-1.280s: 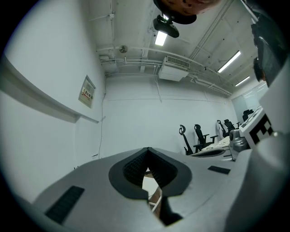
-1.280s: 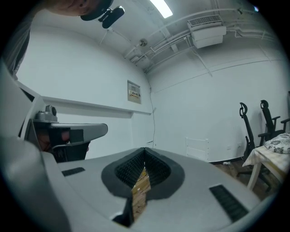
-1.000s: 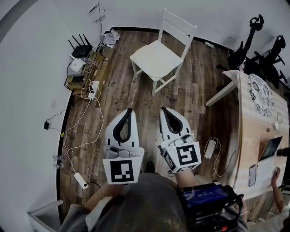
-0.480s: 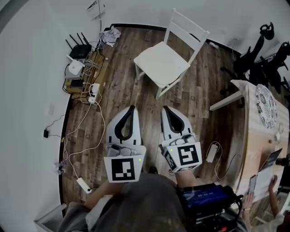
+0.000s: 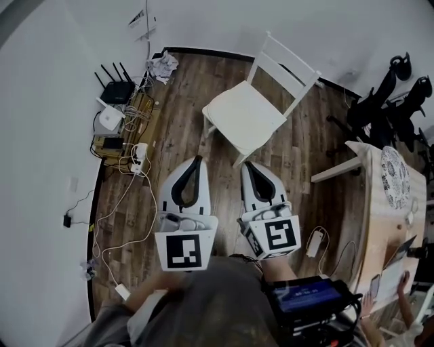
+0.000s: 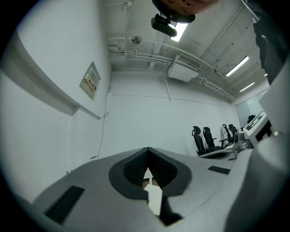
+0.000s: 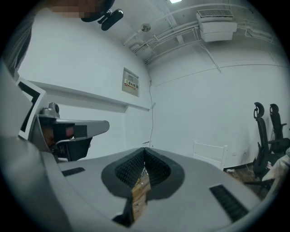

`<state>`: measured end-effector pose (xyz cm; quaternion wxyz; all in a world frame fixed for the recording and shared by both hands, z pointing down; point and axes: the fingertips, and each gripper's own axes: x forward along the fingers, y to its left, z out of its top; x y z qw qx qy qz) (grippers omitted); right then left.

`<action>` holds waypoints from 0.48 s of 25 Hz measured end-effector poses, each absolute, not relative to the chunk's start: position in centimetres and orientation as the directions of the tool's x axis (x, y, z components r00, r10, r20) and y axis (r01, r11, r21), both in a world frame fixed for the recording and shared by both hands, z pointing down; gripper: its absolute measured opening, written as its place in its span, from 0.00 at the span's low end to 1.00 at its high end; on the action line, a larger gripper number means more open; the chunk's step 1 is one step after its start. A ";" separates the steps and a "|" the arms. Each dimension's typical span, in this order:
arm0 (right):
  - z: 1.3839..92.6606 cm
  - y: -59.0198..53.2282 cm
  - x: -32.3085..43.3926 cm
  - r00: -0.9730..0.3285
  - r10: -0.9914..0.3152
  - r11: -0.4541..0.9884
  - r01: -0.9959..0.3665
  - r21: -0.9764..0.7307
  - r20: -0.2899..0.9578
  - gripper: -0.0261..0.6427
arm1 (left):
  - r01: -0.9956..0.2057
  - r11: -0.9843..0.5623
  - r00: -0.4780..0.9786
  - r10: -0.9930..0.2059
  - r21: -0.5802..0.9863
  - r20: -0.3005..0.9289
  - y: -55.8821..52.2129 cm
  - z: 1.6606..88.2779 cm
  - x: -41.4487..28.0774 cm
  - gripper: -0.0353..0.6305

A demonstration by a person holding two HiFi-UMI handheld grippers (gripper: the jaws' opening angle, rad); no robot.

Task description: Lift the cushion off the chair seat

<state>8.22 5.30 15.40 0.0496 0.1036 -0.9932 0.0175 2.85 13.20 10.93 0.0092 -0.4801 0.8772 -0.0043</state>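
Chair: white wooden chair on the plank floor, its slatted back toward the white wall.
Cushion: pale cushion lies flat on the chair seat and covers it. It is much the same colour as the chair, and neither gripper touches it.
Left gripper: left gripper is on the person's side of the chair, short of its front edge and pointing toward it. The jaws are closed tip to tip with nothing between them. Its own view shows the pads meeting at the tip and a sliver of the white chair through the slot below.
Right gripper: right gripper is just beside the left one. In the head view its tip sits by the chair's nearest front leg, clear of the cushion. The jaws are pressed together and empty, and only floor planks show through the slot in its own view.
Router: black router with upright antennas stands well to the left of the chair, against the wall.
Cables: white cables trail over the floor left of the chair.
Table: light wooden table stands to the right of the chair.
Office chairs: black office chairs are right of the chair, beyond the table.
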 end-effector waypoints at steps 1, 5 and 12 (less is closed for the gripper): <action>15.3 5.2 7.7 -0.973 -0.205 0.978 -0.208 -0.020 0.103 0.05 | -0.842 0.540 -0.539 -0.842 -0.014 -0.019 13.1 10.8 2.3 0.06; 14.7 4.5 6.3 -0.974 -0.205 0.978 -0.207 -0.006 0.100 0.05 | -0.843 0.538 -0.537 -0.843 -0.010 -0.028 12.5 10.4 0.9 0.06; 15.5 3.1 4.4 -0.975 -0.188 0.981 -0.192 -0.022 0.116 0.05 | -0.833 0.553 -0.553 -0.833 -0.014 0.000 11.5 11.1 -0.9 0.06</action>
